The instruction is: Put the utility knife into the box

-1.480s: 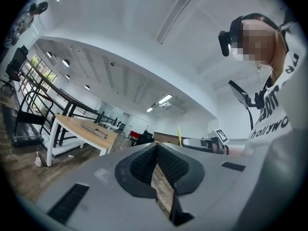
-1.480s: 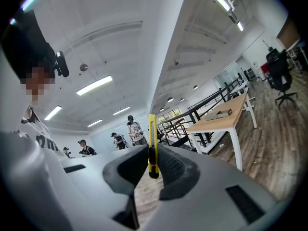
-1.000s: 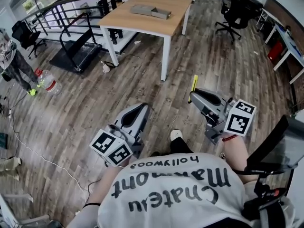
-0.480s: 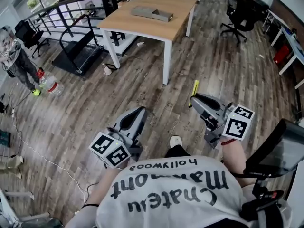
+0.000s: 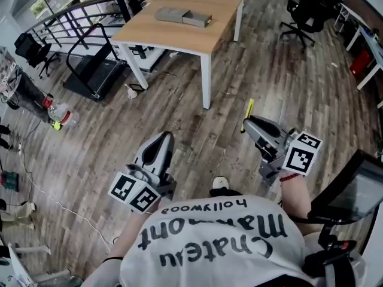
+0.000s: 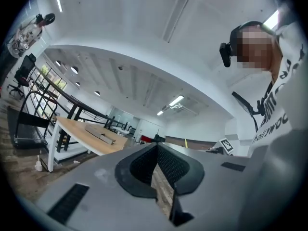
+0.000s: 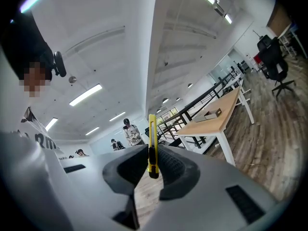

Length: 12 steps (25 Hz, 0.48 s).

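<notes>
Right gripper (image 5: 246,121) forward, fingers (image 7: 177,166) pinching utility knife (image 7: 152,148), left gripper (image 5: 163,136) fingers (image 6: 140,166) pressed together

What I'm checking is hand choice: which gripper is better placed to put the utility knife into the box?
Right. The right gripper is shut on the yellow utility knife; the left gripper is shut on nothing. The box lies on the table ahead, far from both.

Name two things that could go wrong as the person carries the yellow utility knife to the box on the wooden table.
1. The right tool pinches the utility knife only near one end; most of it sticks out, so it might pivot or slip.
2. The box sits far off on the table; a long walk gives more chance of a drop.
</notes>
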Each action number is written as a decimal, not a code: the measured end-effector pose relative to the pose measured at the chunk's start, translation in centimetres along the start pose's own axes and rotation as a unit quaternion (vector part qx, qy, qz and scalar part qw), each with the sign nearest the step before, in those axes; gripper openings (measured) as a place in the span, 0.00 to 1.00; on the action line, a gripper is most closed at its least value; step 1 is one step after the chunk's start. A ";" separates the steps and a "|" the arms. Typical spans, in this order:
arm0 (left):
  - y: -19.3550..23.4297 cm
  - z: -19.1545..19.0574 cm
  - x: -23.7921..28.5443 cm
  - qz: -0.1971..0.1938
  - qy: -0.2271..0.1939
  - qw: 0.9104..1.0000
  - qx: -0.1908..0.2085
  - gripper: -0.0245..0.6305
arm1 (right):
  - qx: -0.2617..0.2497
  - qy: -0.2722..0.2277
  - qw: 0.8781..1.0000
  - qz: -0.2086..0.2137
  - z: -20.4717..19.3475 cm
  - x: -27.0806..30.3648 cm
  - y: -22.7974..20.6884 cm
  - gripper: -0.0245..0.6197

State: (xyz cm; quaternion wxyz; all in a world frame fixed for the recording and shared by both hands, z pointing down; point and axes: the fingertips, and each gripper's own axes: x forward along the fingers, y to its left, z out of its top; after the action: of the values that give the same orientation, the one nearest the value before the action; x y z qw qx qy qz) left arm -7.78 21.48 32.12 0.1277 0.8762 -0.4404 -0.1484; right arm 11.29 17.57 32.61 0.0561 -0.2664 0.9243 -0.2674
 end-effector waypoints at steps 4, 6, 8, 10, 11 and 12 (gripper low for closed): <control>0.3 -1.0 3.5 -0.009 0.018 1.000 -0.009 0.05 | -0.003 0.002 1.000 0.004 1.3 0.3 -2.2 0.13; 0.6 -1.3 5.1 -0.008 0.018 1.000 -0.019 0.05 | -0.003 0.005 1.000 0.003 1.9 0.3 -3.5 0.13; 1.0 -1.1 7.1 -0.008 0.017 1.000 -0.025 0.05 | -0.002 0.007 1.000 -0.001 3.2 0.3 -5.3 0.13; 1.4 -1.1 9.1 -0.007 0.018 0.999 -0.026 0.05 | -0.001 0.007 1.000 -0.005 4.7 0.3 -6.9 0.13; 1.6 -1.1 10.0 -0.005 0.019 0.999 -0.026 0.05 | -0.002 0.007 1.000 -0.005 5.2 0.4 -7.6 0.13; 1.8 -1.2 10.7 -0.003 0.020 0.999 -0.028 0.05 | -0.002 0.007 1.000 -0.005 5.6 0.3 -8.3 0.13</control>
State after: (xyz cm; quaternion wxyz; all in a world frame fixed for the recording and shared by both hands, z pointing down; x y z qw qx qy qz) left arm -2.54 11.91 32.31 0.1604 0.8763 -0.4311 -0.1433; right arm 16.21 8.84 32.17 0.0478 -0.2695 0.9237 -0.2681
